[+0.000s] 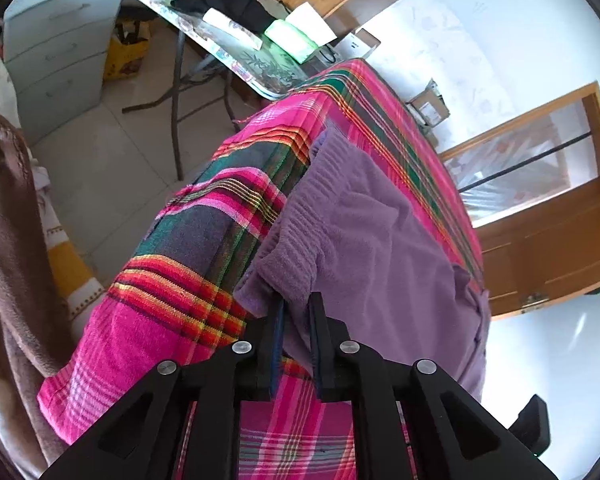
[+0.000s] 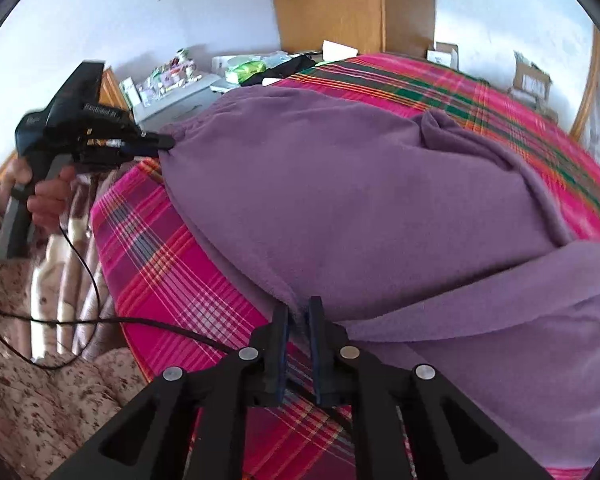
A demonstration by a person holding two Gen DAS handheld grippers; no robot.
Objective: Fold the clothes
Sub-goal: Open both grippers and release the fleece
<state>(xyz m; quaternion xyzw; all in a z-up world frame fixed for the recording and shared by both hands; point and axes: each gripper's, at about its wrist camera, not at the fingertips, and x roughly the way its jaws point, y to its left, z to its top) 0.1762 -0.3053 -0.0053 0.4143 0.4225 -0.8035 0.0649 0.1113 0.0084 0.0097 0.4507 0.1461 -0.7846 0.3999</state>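
A purple fleece garment (image 1: 380,248) lies spread on a bed covered by a pink plaid sheet (image 1: 180,320). My left gripper (image 1: 298,300) is shut on the garment's ribbed edge, and fabric fills the gap between its fingers. The right wrist view shows the same garment (image 2: 340,200) with the left gripper (image 2: 168,143) pinching its far left corner, held by a person's hand (image 2: 48,200). My right gripper (image 2: 298,308) stands slightly open at the near edge; the cloth's edge lies between its fingertips without being pressed.
A folding table (image 1: 240,60) with green packets and dark cloth stands beyond the bed, beside a grey chest of drawers (image 1: 60,40). A brown blanket (image 1: 4,240) hangs at the left. A black cable (image 2: 140,322) crosses the plaid sheet (image 2: 160,272) and a floral cover (image 2: 40,400).
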